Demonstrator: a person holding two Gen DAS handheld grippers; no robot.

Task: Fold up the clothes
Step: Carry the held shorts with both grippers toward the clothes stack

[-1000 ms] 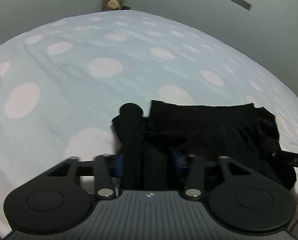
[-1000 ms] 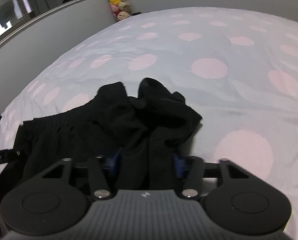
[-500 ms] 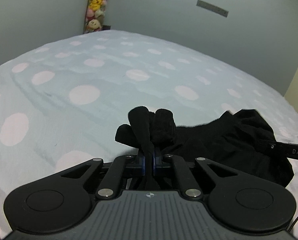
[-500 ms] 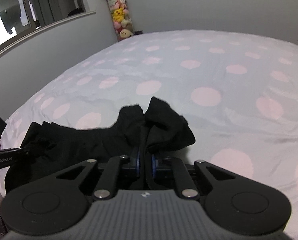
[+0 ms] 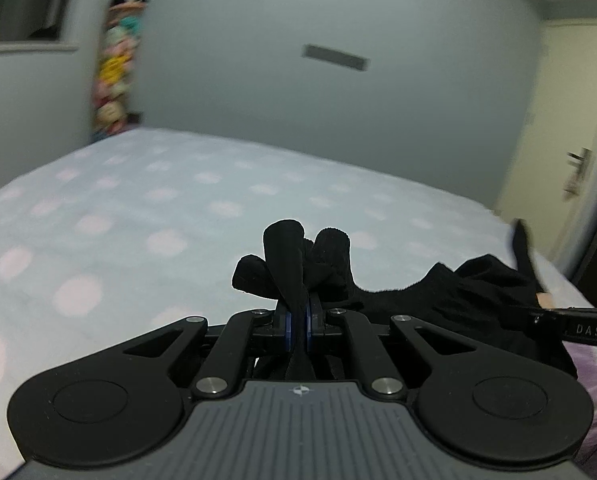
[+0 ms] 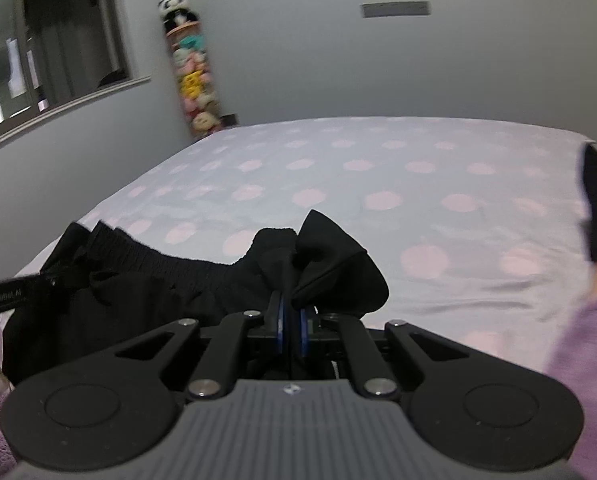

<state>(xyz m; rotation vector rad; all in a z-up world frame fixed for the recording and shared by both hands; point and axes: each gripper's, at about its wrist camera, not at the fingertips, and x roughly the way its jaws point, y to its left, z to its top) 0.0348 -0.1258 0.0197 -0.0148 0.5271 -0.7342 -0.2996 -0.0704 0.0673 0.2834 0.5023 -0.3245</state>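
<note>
Left wrist view shows my left gripper [image 5: 297,312] clenched on a bunched corner of the black, soft-knit garment with an elastic waistband [image 5: 450,300], and my right gripper [image 6: 291,314] pinches the opposite corner just as tightly. The cloth sags between them above the near edge of the pale sheet with pink polka dots [image 6: 378,184]. I judge the folding barely begun: no crease is made, and spreading it flat comes first.

Dim, cool light — motion-blurred backgrounds, fisheye bending at the edges.
</note>
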